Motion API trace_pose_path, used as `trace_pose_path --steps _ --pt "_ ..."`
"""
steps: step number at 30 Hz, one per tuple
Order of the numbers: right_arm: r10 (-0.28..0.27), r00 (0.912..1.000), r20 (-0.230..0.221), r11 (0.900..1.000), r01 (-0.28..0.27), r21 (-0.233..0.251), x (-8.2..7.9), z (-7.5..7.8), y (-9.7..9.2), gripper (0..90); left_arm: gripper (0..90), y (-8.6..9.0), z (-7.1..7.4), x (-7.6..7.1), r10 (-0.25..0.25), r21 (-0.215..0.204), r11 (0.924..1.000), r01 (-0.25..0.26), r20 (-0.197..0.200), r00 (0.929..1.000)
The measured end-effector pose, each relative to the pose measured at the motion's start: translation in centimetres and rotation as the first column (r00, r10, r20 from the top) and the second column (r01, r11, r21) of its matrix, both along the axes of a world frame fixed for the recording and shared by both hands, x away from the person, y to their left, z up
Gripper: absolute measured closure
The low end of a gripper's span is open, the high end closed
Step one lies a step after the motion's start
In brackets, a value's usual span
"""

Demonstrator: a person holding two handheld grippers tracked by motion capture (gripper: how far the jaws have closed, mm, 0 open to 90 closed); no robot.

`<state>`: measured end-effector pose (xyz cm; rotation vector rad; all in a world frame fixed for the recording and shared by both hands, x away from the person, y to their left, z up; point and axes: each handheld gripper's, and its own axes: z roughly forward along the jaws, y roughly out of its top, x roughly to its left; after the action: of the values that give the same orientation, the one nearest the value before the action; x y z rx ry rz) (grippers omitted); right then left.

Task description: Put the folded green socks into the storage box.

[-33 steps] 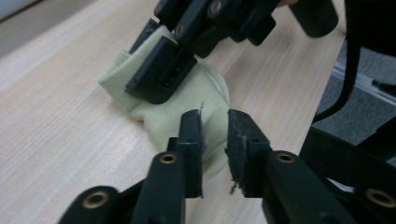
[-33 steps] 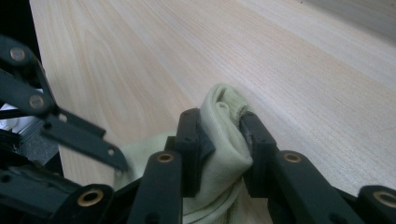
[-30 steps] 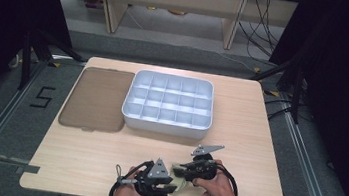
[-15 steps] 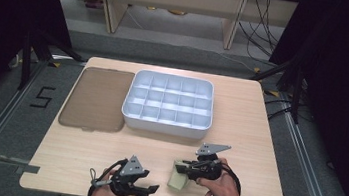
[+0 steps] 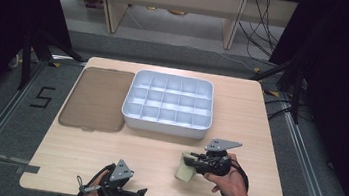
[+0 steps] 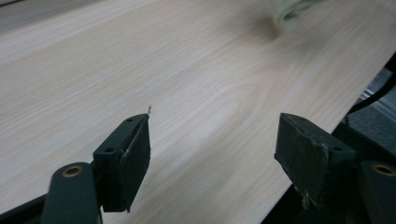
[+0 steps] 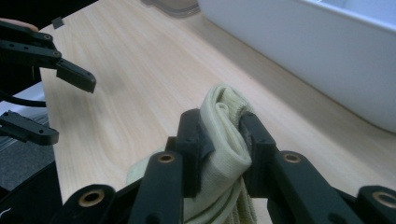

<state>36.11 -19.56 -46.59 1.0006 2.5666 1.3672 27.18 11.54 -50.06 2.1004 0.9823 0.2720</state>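
A: Where is there room to pass?

B: The near strip of the table [image 5: 156, 151] is bare wood from left to right, broken by the left gripper [image 5: 136, 192] at the near edge and the right gripper [image 5: 189, 166] with its folded cloth [image 5: 184, 168], near right.

A: And farther off?

B: The white compartment tray [image 5: 166, 125] blocks the far centre, with the brown lid [image 5: 96, 98] lying flat just left of it. A bare margin runs to the tray's right.

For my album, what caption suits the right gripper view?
Right tool clamps a folded pale sock above the wooden table, beside a white tray.
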Motion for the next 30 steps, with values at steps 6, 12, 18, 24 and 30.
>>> trace_pose_path --steps 6,12,18,24,30 --pt "-0.031 0.9968 0.074 0.9994 0.032 -0.012 0.7 0.9 -1.2 72.8 22.3 0.3 -0.1 0.0 0.019 0.01 0.9998 -0.019 0.017 0.9997" --pt "-0.042 0.996 0.078 0.9989 0.043 -0.02 1.2 1.6 -1.4 72.8 21.4 0.5 -0.2 -0.1 0.002 0.018 0.9998 -0.002 0.005 1.0" --pt "-0.056 0.9938 0.096 0.9982 0.057 -0.018 1.9 2.4 -1.4 72.8 20.1 0.8 -0.2 0.0 -0.009 0.056 0.9984 0.008 0.014 0.9999" --pt "-0.072 0.9917 0.107 0.9973 0.073 -0.001 2.5 2.9 -1.5 72.8 20.1 0.5 -0.4 0.0 0.006 0.038 0.9993 -0.007 0.018 0.9998" --pt "-0.064 0.9909 0.118 0.9978 0.066 -0.01 3.0 3.5 -1.5 72.8 20.0 0.8 -0.3 0.1 -0.019 0.059 0.9981 0.018 0.025 0.9995"
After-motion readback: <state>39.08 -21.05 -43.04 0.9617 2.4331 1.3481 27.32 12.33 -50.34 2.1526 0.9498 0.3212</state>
